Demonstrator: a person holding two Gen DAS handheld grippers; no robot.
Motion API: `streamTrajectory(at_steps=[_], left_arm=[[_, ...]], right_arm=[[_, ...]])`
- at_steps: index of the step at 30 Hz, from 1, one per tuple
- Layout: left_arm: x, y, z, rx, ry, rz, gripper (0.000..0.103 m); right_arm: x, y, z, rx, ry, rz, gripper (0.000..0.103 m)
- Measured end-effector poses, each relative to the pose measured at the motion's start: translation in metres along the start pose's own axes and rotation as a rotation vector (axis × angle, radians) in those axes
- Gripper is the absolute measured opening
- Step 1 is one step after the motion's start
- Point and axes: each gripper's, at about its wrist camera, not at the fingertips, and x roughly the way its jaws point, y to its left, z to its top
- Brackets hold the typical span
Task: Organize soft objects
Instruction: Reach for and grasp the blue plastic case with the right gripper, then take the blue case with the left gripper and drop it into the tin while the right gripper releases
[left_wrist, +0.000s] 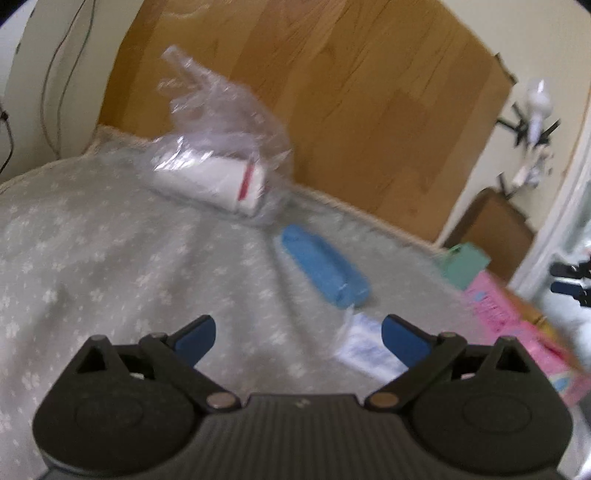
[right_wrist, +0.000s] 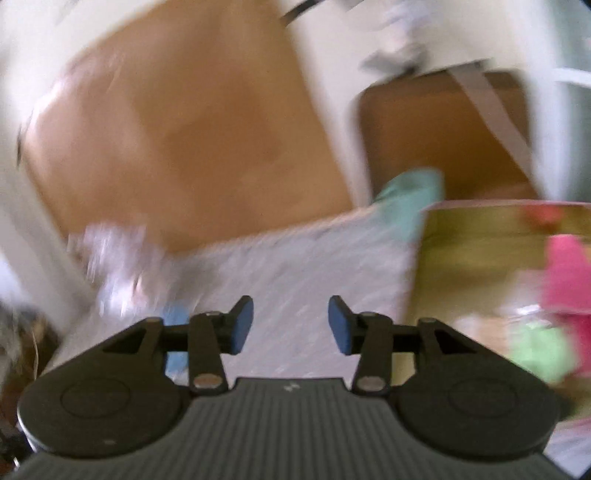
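Note:
On a grey flower-patterned cover (left_wrist: 110, 258) lie a clear plastic bag holding a white item with a red stripe (left_wrist: 221, 173), a rolled blue cloth (left_wrist: 325, 269) and a small white packet (left_wrist: 365, 343). My left gripper (left_wrist: 298, 334) is open and empty above the cover, just short of the packet. My right gripper (right_wrist: 291, 323) is open and empty over the same cover (right_wrist: 295, 258); this view is blurred. A cardboard box (right_wrist: 480, 258) at the right holds pink (right_wrist: 569, 280) and green (right_wrist: 543, 350) soft things.
A wooden headboard (left_wrist: 351, 92) stands behind the cover. A pink box (left_wrist: 517, 321) and a teal thing (left_wrist: 465, 262) sit at the right edge; the teal thing also shows in the right wrist view (right_wrist: 410, 199). A brown cardboard box (left_wrist: 491, 229) stands beyond.

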Motion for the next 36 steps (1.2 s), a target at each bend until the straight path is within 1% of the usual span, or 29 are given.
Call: streamTrajectory(at_steps=[1,3,4,5,6,7,9,11,12,13,15,17,18,20,22,24,26,28,29,30,31,32,34,36], left_arm=[[0.004,0.002,-0.005,-0.003,0.001,0.013,0.1],[0.013,0.006,-0.016,-0.014,0.016,0.041,0.095],[0.013,0.005,-0.014,-0.011,0.017,0.041,0.099],[0.009,0.005,-0.014,-0.006,-0.017,0.033,0.1],[0.006,0.005,-0.014,-0.001,-0.04,0.037,0.1],[0.005,0.005,-0.014,0.0,-0.045,0.04,0.1],[0.003,0.005,-0.014,-0.002,-0.051,0.035,0.1],[0.0,0.004,-0.015,0.005,-0.069,0.038,0.1],[0.0,0.003,-0.015,0.013,-0.072,0.039,0.1],[0.0,0.001,-0.016,0.022,-0.074,0.041,0.1],[0.001,0.001,-0.016,0.031,-0.077,0.038,0.1],[0.002,0.002,-0.015,0.026,-0.076,0.035,0.1],[0.002,0.003,-0.015,0.02,-0.076,0.033,0.1],[0.002,0.004,-0.015,0.011,-0.077,0.031,0.1],[0.002,0.004,-0.015,0.015,-0.076,0.03,0.1],[0.003,0.003,-0.015,0.027,-0.073,0.025,0.1],[0.004,0.002,-0.015,0.04,-0.063,0.015,0.101],[0.007,0.0,-0.015,0.057,-0.037,-0.001,0.101],[0.01,-0.003,-0.015,0.069,-0.013,-0.005,0.101],[0.011,-0.007,-0.015,0.082,0.008,0.001,0.1],[0.012,-0.013,-0.015,0.091,0.026,0.007,0.099],[0.011,-0.021,-0.016,0.085,0.044,-0.006,0.099],[0.005,-0.051,-0.017,0.078,0.073,-0.103,0.1],[0.0,-0.089,-0.022,0.127,0.106,-0.188,0.1]], right_arm=[[0.025,0.021,-0.01,-0.052,0.039,-0.003,0.057],[0.074,0.059,-0.029,-0.137,0.11,0.007,0.061],[0.097,0.077,-0.037,-0.174,0.136,0.022,0.062],[0.119,0.096,-0.046,-0.206,0.156,0.03,0.064],[0.141,0.112,-0.054,-0.222,0.171,0.037,0.068],[0.159,0.126,-0.061,-0.228,0.185,0.049,0.074],[0.194,0.147,-0.072,-0.238,0.22,0.054,0.079],[0.217,0.161,-0.079,-0.25,0.242,0.028,0.078],[0.223,0.163,-0.079,-0.277,0.215,0.006,0.064],[0.226,0.164,-0.077,-0.298,0.211,-0.006,0.057],[0.218,0.154,-0.07,-0.253,0.213,-0.017,0.057],[0.207,0.138,-0.062,-0.25,0.193,-0.057,0.057],[0.199,0.125,-0.059,-0.254,0.188,-0.09,0.057],[0.178,0.095,-0.059,-0.228,0.199,-0.129,0.057],[0.149,0.07,-0.068,-0.194,0.22,-0.135,0.057],[0.111,0.046,-0.088,-0.161,0.245,-0.105,0.057],[0.066,0.031,-0.112,-0.161,0.227,-0.08,0.057],[0.02,0.02,-0.138,-0.138,0.184,-0.065,0.057],[-0.002,0.014,-0.154,-0.112,0.16,-0.074,0.057],[-0.014,0.014,-0.166,-0.091,0.132,-0.091,0.057],[-0.025,0.015,-0.18,-0.087,0.095,-0.115,0.057],[-0.035,0.019,-0.194,-0.111,0.057,-0.154,0.057],[-0.049,0.029,-0.22,-0.179,-0.012,-0.234,0.057],[-0.058,0.032,-0.234,-0.178,-0.055,-0.243,0.059]])
